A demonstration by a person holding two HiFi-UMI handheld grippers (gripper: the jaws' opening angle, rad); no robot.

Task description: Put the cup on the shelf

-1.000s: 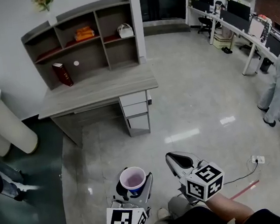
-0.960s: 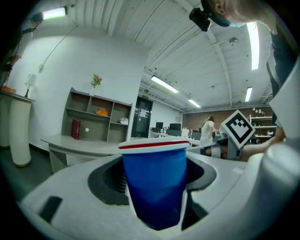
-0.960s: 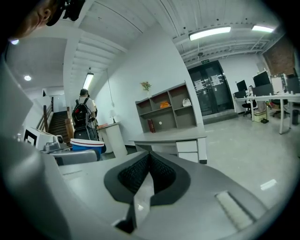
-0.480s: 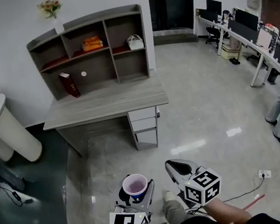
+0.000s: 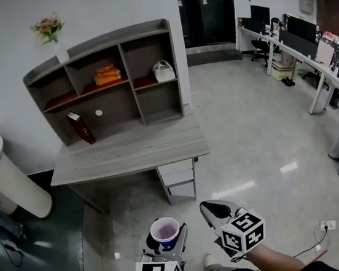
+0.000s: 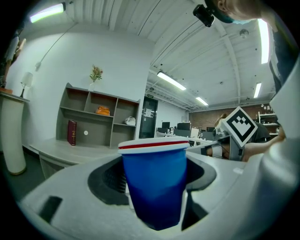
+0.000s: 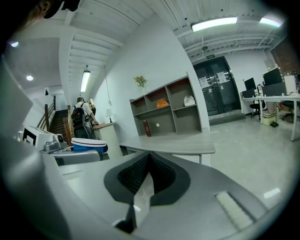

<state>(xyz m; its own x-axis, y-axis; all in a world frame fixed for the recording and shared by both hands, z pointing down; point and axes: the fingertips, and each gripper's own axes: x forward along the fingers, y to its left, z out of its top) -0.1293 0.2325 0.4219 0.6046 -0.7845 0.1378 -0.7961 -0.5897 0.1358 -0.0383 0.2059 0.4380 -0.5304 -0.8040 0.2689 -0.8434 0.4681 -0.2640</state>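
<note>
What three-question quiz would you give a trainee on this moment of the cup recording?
1. True or false: the left gripper holds the cup upright between its jaws.
2. Where in the shelf does the red book stand? A) lower left bay B) top right bay C) top middle bay
3. Fill in: the jaws of the right gripper are ___, with nothing between them.
Key: 1 true; 2 A; 3 shut.
</note>
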